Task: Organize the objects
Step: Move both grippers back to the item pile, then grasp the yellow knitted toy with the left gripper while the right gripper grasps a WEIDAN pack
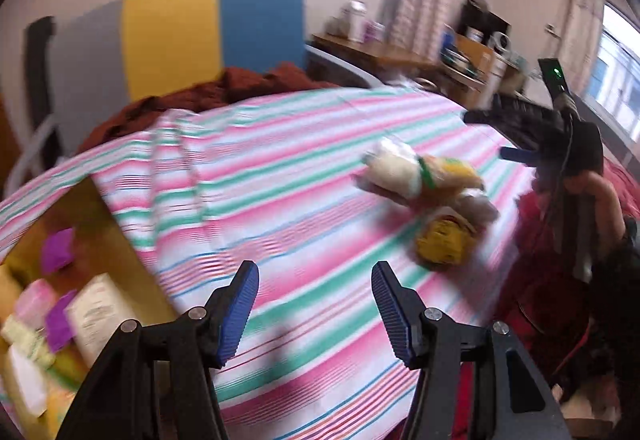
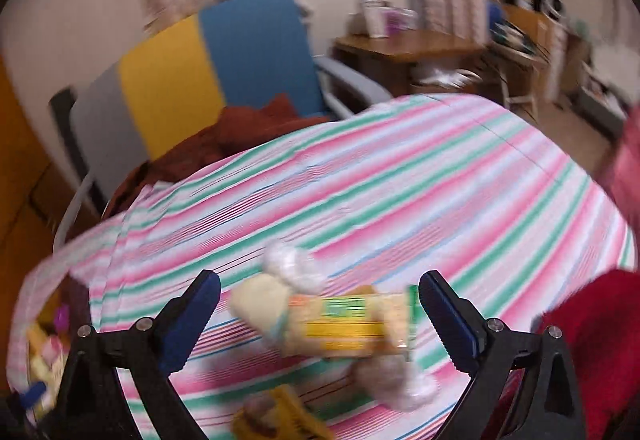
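Blurred snack packets lie on a bed or table covered with a pink, green and white striped cloth [image 1: 280, 168]. A long white-and-yellow packet [image 1: 420, 176] rests above a yellow packet [image 1: 444, 242]. My left gripper [image 1: 315, 268] hovers open over bare cloth, left of them, with nothing between its blue pads. My right gripper [image 2: 320, 280] stands wide open around the long packet [image 2: 340, 320], and its pads are clear of it. A second yellow packet [image 2: 280, 420] lies closer to the camera. One blue finger [image 1: 520, 155] of the right gripper shows in the left wrist view.
A yellow cardboard box [image 1: 120, 232] holding several packets [image 1: 92, 316] sits at the cloth's left edge. Behind it stands a grey, yellow and blue chair [image 1: 180, 32] with a brown cloth [image 1: 208, 92]. A wooden desk [image 2: 400, 44] is further back. A person's red garment [image 1: 552, 240] is on the right.
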`<action>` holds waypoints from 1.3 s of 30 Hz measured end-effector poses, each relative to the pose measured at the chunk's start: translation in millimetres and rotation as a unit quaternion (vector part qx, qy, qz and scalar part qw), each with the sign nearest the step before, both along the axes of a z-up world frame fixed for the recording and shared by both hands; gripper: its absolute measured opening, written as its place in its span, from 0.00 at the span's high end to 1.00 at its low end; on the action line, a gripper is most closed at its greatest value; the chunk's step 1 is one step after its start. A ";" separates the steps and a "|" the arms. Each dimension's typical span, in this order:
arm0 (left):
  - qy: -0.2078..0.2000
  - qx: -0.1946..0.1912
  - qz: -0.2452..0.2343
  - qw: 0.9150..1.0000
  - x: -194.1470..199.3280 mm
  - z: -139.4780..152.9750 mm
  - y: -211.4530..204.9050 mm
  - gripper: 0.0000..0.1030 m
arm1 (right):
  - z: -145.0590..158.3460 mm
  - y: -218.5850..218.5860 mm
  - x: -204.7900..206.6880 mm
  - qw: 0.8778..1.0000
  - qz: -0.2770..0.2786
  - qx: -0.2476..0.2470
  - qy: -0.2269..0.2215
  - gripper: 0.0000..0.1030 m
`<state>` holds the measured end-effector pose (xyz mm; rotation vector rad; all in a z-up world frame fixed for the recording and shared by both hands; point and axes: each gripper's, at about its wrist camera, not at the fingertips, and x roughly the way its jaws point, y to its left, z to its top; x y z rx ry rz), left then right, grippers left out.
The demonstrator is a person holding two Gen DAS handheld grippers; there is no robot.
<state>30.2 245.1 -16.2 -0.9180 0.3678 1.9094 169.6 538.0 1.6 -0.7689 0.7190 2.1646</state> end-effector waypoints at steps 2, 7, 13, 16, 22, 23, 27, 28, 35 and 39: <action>-0.024 -0.004 -0.021 0.999 1.7 -8.1 18.8 0.42 | -11.1 13.5 13.9 0.997 -0.016 -0.060 0.044 0.01; -0.048 -0.004 -0.088 0.995 12.8 -21.1 64.3 0.42 | -2.9 10.0 25.9 0.994 -0.019 -0.046 0.099 0.00; -0.086 -0.007 -0.144 0.986 29.3 -33.3 111.5 0.38 | -2.7 8.4 18.8 0.993 0.004 -0.053 0.104 0.00; -0.086 -0.020 -0.166 0.982 38.0 -41.4 134.1 0.38 | -3.0 9.9 24.1 0.992 0.002 -0.056 0.115 0.00; -0.089 -0.048 -0.165 0.981 38.4 -67.5 168.4 0.40 | -8.1 15.2 29.4 0.989 -0.007 -0.073 0.129 0.00; -0.100 -0.052 -0.162 0.980 36.1 -74.6 171.0 0.44 | -8.5 15.7 28.9 0.989 -0.008 -0.075 0.129 0.00; -0.108 -0.035 -0.166 0.980 34.5 -80.1 162.1 0.52 | -10.4 18.3 27.2 0.988 -0.009 -0.084 0.128 0.00; -0.106 -0.033 -0.163 0.980 33.7 -79.8 158.3 0.53 | -11.3 19.0 26.4 0.988 -0.010 -0.086 0.125 0.00; -0.093 -0.026 -0.121 0.988 22.1 -80.1 119.0 0.53 | -17.3 23.6 24.7 0.989 -0.024 -0.099 0.110 0.00; -0.087 -0.026 -0.096 0.991 14.9 -78.6 93.4 0.53 | -26.8 31.6 22.2 0.989 -0.054 -0.115 0.076 0.00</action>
